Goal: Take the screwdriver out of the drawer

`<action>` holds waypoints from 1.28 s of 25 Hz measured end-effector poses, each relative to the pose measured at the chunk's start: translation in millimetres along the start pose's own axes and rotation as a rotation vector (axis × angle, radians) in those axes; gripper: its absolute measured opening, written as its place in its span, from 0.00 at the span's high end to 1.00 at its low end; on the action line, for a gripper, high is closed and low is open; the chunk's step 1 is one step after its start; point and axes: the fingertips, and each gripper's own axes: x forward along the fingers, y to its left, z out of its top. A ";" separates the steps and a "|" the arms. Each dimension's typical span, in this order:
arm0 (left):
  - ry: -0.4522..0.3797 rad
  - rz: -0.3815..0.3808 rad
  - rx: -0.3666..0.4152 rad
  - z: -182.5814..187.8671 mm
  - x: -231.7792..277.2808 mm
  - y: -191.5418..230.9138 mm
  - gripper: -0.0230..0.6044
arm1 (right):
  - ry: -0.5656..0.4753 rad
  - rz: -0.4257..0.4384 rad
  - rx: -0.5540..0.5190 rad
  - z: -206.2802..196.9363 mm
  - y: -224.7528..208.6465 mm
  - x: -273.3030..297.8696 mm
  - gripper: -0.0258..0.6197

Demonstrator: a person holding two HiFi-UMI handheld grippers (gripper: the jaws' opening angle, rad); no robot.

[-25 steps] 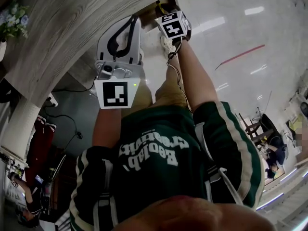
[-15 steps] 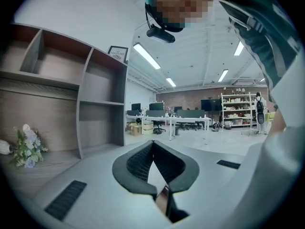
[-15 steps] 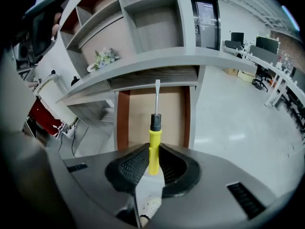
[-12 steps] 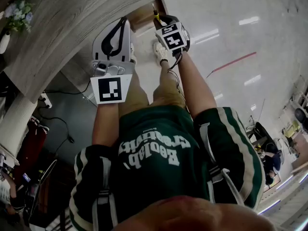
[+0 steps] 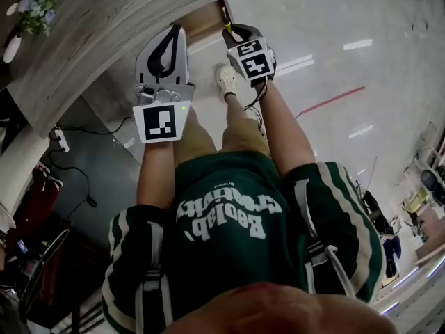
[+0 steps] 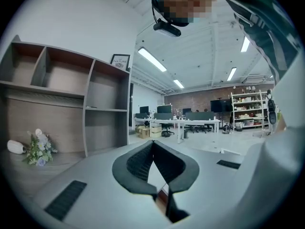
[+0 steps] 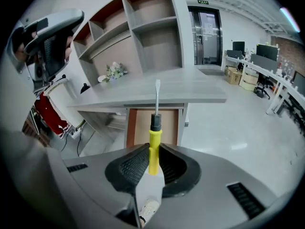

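At the far left, on the grey wooden desk [image 5: 104,26], I see one small bunch of flowers [image 5: 31,12]. Next comes my left gripper [image 5: 170,44]. Its jaws are closed together, tip against tip, with nothing between them. By the top of the shelf unit [image 6: 71,94] one framed sign [image 6: 120,61] reads "NATURE"; the smaller word above it I cannot read. Further right, under the desk, one drawer [image 7: 170,128] stands open, its inside partly hidden. My right gripper [image 7: 153,156] is clenched on the yellow handle of the one screwdriver [image 7: 154,140], which is outside the drawer, held in the air. The white print on the green shirt [image 5: 229,214] is upside down and I cannot read it surely. I count two marker cubes [image 5: 161,122], one per gripper.
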 end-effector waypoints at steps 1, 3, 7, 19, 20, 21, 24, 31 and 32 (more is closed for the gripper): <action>-0.003 0.009 0.002 1.9 -1.7 -1.8 0.94 | -0.013 0.003 -0.004 3.3 -0.2 -6.2 0.84; -0.010 0.027 0.012 6.7 -5.0 -4.0 0.94 | -0.041 0.007 -0.016 11.2 0.4 -17.7 0.84; -0.043 0.071 0.028 26.5 -14.5 -11.1 0.94 | -0.088 0.024 -0.047 24.8 3.5 -45.1 0.84; -0.087 0.209 0.093 98.5 -77.4 -32.1 0.94 | -0.313 0.101 -0.138 94.9 44.6 -165.1 0.84; -0.100 0.220 0.100 105.7 -81.9 -33.2 0.94 | -0.335 0.106 -0.150 101.7 48.1 -174.9 0.84; -0.115 0.230 0.111 112.8 -86.5 -35.1 0.94 | -0.357 0.110 -0.160 107.4 51.9 -184.8 0.84; -0.133 0.258 0.131 129.9 -103.4 -42.2 0.94 | -0.413 0.128 -0.185 118.1 65.8 -214.4 0.84; -0.172 0.340 0.172 163.0 -138.2 -29.1 0.94 | -0.534 0.164 -0.265 157.4 104.3 -266.4 0.84; -0.179 0.353 0.176 167.5 -142.6 -25.8 0.94 | -0.555 0.169 -0.272 163.7 108.9 -274.0 0.84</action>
